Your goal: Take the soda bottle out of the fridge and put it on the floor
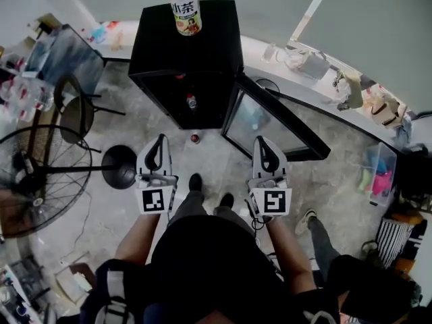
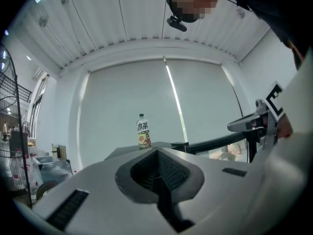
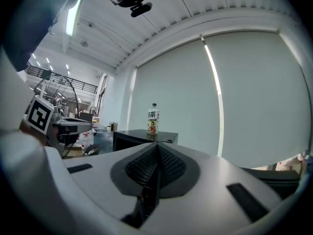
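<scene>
The black fridge [image 1: 183, 52] stands ahead with its glass door [image 1: 270, 123] swung open to the right. A bottle with a red cap [image 1: 192, 101] stands inside it. A second red-capped bottle [image 1: 195, 138] stands on the floor just in front of the fridge. A tea bottle [image 1: 185, 9] stands on the fridge top and also shows in the left gripper view [image 2: 143, 132] and the right gripper view [image 3: 153, 120]. My left gripper [image 1: 159, 144] and right gripper [image 1: 264, 146] are held side by side, level, short of the fridge. Both are shut with nothing between their jaws, as their own views show [image 2: 157, 153] [image 3: 157, 146].
A floor fan [image 1: 37, 181] and a chair [image 1: 74, 110] stand at the left, a round black base [image 1: 120, 166] close to my left gripper. A long counter [image 1: 324, 86] with clutter runs behind the door. A second person's leg [image 1: 317, 238] is at the right.
</scene>
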`<state>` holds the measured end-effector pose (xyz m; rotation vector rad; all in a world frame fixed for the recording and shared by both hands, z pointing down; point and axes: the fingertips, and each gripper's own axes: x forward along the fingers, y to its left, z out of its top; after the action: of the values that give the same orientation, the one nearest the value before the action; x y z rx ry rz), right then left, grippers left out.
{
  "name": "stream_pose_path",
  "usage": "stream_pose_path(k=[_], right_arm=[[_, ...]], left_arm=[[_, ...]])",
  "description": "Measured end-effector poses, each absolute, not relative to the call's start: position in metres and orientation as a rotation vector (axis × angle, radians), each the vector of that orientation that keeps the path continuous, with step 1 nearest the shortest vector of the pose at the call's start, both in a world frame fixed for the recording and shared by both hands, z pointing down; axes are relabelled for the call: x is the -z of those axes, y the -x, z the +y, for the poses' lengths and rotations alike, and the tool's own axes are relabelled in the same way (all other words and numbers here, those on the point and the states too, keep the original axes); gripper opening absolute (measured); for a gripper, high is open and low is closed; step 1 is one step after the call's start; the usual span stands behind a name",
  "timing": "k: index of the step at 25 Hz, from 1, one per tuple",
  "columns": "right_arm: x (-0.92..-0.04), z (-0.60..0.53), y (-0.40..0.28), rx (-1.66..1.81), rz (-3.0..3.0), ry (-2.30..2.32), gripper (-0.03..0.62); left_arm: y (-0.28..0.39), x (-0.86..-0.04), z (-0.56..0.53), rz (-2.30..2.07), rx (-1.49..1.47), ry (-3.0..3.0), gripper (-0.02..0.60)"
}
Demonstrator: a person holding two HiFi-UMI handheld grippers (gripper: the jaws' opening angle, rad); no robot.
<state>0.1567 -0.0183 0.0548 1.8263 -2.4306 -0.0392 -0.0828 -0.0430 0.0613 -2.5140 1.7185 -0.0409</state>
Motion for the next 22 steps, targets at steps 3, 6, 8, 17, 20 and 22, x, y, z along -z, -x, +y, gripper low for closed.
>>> stream_pose_path(k=[3, 6, 8, 17, 20, 22], right_arm=[[-0.053, -0.015, -0.166, 0.01, -2.397, -1.859, 0.018], [-0.055, -0.013, -0.168, 0.005, -2.378, -1.858, 0.018], [-0.055, -0.011, -0.168, 0.024, -2.375, -1.848, 0.018], [-0.061, -0.017, -0.176, -0.037, -2.352, -1.865, 0.017], [-0.062, -0.018, -0.175, -0.025, -2.344, -1.853, 0.017], [-0.062, -0.018, -0.173, -0.024, -2.346, -1.841, 0.017]], left_arm=[[0.082, -0.056, -0.041, 1.711, 0.05, 2.503, 0.021], [0.084, -0.054, -0.039, 1.729, 0.049, 2.491, 0.021], [0.083, -0.053, -0.037, 1.739, 0.047, 2.486, 0.021], [0.076, -0.059, -0.037, 1.738, 0.052, 2.481, 0.021], [0.077, -0.058, -0.039, 1.744, 0.046, 2.474, 0.021], [0.076, -0.056, -0.039, 1.735, 0.036, 2.472, 0.021]])
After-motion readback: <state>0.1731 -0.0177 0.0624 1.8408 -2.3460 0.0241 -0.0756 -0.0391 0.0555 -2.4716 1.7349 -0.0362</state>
